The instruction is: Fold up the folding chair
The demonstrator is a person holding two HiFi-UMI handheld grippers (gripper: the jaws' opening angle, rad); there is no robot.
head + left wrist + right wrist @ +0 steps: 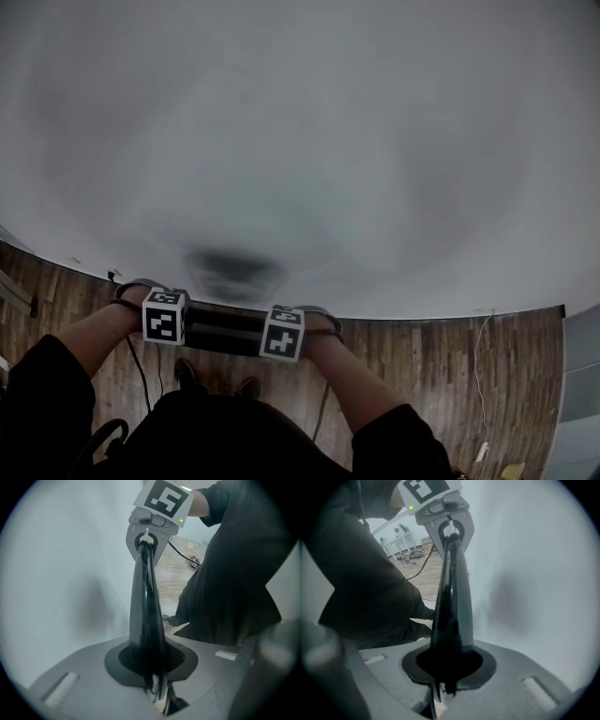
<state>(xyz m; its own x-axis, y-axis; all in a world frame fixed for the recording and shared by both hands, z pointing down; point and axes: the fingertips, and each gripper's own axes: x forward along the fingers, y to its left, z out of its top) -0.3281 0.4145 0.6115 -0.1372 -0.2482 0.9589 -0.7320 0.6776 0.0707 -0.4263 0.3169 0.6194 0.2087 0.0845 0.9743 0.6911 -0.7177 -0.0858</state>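
Both forearms reach forward side by side, close to the white wall (300, 141), with each claw pointing steeply down. The left claw (178, 323) and right claw (281, 335) are nearly closed, each clamped on one end of the folding chair's (225, 328) thin black panel. The panel is held level above the wood floor (441, 366).

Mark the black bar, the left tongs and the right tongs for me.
black bar (223, 328): head view, middle of its visible length.
left tongs (152, 670): left gripper view, between its tips, on the bar.
right tongs (447, 665): right gripper view, between its tips, on the bar.
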